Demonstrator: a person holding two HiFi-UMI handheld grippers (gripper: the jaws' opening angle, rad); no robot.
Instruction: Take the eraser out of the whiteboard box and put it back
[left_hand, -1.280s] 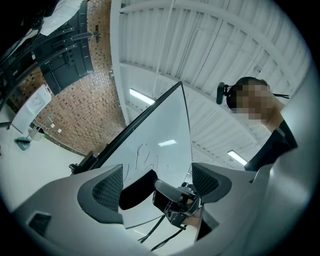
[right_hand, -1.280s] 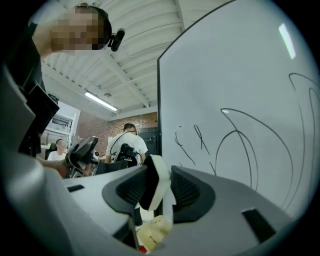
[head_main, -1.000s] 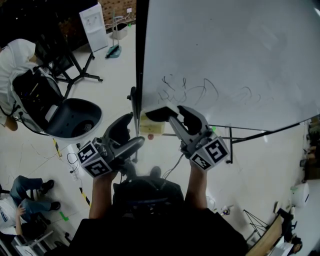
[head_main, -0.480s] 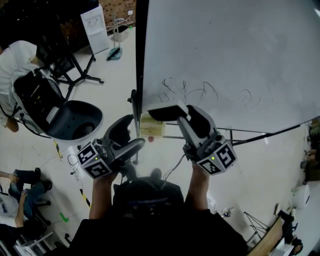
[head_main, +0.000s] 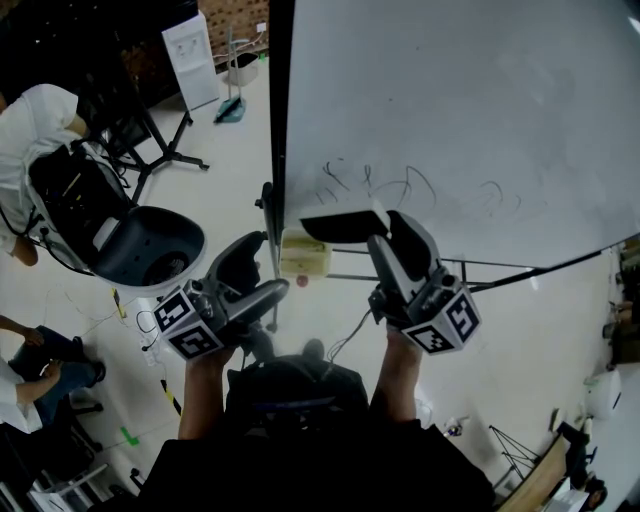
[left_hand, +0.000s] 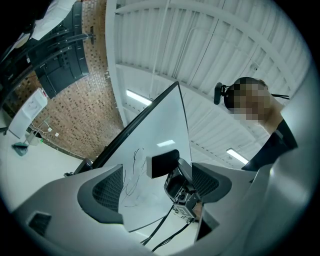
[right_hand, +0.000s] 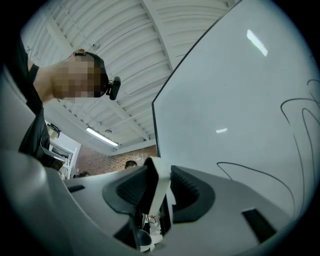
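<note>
In the head view my right gripper (head_main: 387, 230) is shut on the eraser (head_main: 343, 225), a white block with a black felt face. It holds the eraser up in front of the whiteboard (head_main: 460, 110), just below the black scribbles (head_main: 400, 186); I cannot tell whether it touches. The right gripper view shows the eraser (right_hand: 156, 186) on edge between the pads (right_hand: 186, 194). The pale box (head_main: 304, 258) hangs at the board's lower left corner, under the eraser. My left gripper (head_main: 266, 264) waits open left of the box, and its view (left_hand: 157, 186) shows nothing between the jaws.
A black chair (head_main: 140, 242) stands at the left with a person in white (head_main: 30, 115) beside it. Another person (head_main: 25, 375) sits low on the floor at the far left. The board's stand bars (head_main: 520, 268) run under its lower edge. A white unit (head_main: 190, 55) stands at the back.
My right gripper has risen with the eraser, from beside the box up to just under the scribbles, and has tilted. The left gripper has stayed where it was.
</note>
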